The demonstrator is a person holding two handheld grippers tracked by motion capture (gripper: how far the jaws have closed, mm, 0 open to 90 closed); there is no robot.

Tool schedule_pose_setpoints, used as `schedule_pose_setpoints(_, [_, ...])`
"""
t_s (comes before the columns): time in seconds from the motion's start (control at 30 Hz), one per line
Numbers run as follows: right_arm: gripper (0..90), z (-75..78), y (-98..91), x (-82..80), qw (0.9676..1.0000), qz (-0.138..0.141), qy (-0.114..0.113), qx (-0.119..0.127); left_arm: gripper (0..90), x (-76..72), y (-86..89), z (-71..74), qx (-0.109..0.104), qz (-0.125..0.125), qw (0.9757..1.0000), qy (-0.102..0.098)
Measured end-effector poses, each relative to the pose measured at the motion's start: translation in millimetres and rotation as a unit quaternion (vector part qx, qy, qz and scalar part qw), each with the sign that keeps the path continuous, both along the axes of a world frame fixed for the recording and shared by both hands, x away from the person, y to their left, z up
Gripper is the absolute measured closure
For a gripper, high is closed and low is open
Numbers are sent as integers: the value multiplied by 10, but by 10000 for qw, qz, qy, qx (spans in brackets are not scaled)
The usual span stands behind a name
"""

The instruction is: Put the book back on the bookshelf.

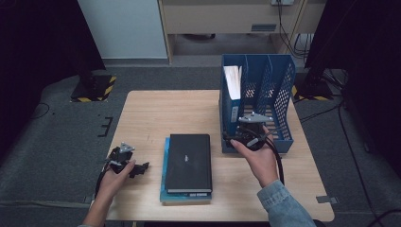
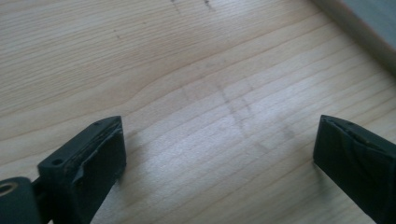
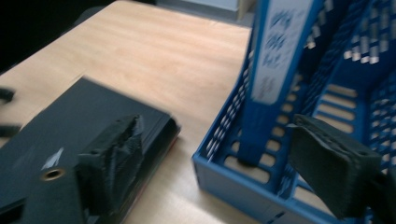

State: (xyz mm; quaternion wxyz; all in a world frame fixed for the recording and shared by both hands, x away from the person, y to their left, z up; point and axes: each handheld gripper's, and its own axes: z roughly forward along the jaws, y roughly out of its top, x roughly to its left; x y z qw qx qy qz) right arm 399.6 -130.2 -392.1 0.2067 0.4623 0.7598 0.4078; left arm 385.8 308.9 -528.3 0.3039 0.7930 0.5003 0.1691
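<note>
Between right tongs (image 3: 210,168): rack's (image 3: 224,179) front corner; black book (image 3: 70,126) left.

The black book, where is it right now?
In the high view, the flat black book lies near the middle of the wooden table, on top of a blue book, left of the blue plastic file rack.

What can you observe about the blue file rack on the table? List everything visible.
The blue file rack looks like plastic, with perforated walls and dividers forming upright slots. It stands at the table's far right. A blue folder with a white spine label stands in its leftmost slot. The right gripper hovers at its front edge, apparently not gripping it.
</note>
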Motion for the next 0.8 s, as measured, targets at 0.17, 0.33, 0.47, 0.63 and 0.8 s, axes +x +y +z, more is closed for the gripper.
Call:
schedule_pose_setpoints(0.17, [211,-92,92,-62,9989,428,208,45,39,-76,31,91,-3,82,9999,-130])
schedule_pose_setpoints(0.33, [204,-127,265,-127,9951,836,522,17,86,-287,17,285,-18,106,9995,-310])
schedule_pose_setpoints(0.47, [200,-93,376,-250,9932,1072,447,19,72,-422,-85,392,-73,-44,9989,-464])
schedule_pose_setpoints(0.63, [189,-174,515,-340,9903,1282,526,-106,67,-488,-230,498,-184,-50,9977,-651])
schedule_pose_setpoints(0.8, [195,-260,631,-369,9892,1341,583,-119,67,-522,-382,546,-456,-226,9961,-726])
